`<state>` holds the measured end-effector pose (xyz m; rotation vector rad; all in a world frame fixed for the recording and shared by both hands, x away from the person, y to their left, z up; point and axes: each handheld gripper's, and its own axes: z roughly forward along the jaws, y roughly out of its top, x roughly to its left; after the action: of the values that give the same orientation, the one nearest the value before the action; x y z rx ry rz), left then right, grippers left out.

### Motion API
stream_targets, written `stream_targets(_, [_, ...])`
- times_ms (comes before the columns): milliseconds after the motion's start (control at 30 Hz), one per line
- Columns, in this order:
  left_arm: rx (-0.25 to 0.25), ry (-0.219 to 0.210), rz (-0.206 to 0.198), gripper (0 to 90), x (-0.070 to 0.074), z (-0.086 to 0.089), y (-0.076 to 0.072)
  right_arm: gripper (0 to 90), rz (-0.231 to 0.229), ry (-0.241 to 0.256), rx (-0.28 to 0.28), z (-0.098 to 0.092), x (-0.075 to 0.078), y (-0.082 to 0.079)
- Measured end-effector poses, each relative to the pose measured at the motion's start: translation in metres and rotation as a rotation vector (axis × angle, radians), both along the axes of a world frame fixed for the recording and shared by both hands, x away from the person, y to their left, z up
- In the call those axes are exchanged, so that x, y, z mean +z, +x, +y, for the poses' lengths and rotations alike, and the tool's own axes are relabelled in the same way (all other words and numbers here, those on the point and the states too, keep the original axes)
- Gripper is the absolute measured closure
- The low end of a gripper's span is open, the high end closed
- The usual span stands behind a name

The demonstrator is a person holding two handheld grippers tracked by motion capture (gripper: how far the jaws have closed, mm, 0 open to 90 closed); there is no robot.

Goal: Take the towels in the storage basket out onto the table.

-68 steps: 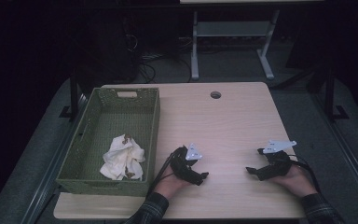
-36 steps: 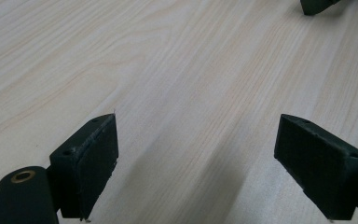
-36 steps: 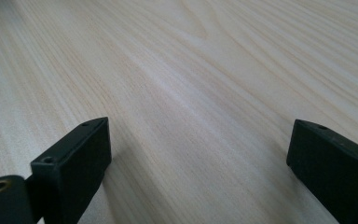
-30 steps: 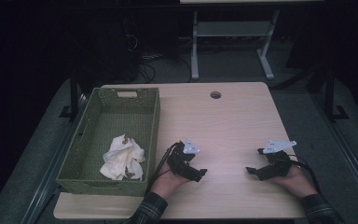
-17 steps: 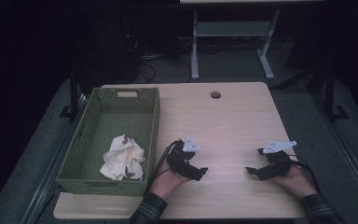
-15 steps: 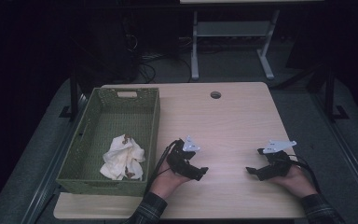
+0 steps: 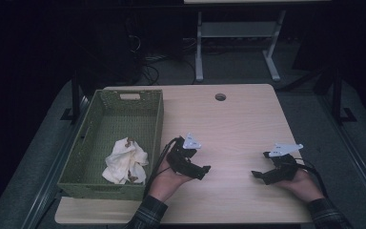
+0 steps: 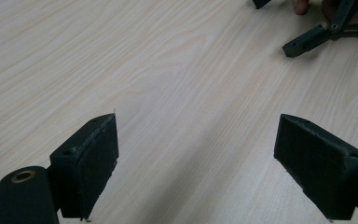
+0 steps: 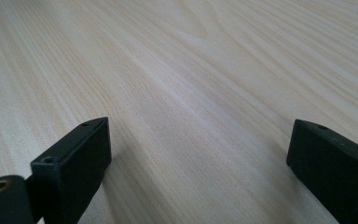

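Near the desk's [image 7: 238, 119] front edge, the left gripper [image 7: 204, 170] rests low on the bare wood, a little left of the middle, with its jaws spread wide and nothing between them; the left gripper view shows two black padded jaws far apart over pale wood grain. The right gripper [image 7: 257, 174] lies toward the front right corner, well apart from the left one, and its jaws also stand wide and empty (the right gripper view shows only wood grain between them). Each gripper is black with a grey three-cornered plate on top and a cable trailing back to the hand.

Along the desk's left edge sits a green woven basket [image 7: 153, 125], long and rectangular, with a handle slot in its far wall. In its near half lies a crumpled white cloth [image 7: 125, 160] with brownish marks, just beside the left gripper but parted from it by the basket wall. A round hole [image 7: 220, 97] sits near the far edge.
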<state>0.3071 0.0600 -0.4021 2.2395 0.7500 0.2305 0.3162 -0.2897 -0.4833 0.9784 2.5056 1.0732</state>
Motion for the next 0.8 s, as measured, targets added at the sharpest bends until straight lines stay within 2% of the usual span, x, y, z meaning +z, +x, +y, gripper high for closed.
stream_targets(167, [-0.014,-0.013,0.02,13.1,0.005,-0.001,0.0,5.9,0.001,0.0,-0.001,0.0,0.0,0.0])
stream_targets(433, [-0.047,-0.019,0.019,13.2,0.018,0.0,0.004,5.9,0.001,0.001,-0.001,0.0,0.0,0.0])
stream_targets(633, [-0.055,-0.044,0.023,13.3,0.029,0.004,0.008,5.9,0.0,0.001,-0.001,0.0,0.0,0.0])
stream_targets(800, [-0.063,-0.033,0.023,13.4,0.033,0.007,0.01,5.9,0.001,0.001,-0.001,0.0,0.0,0.0])
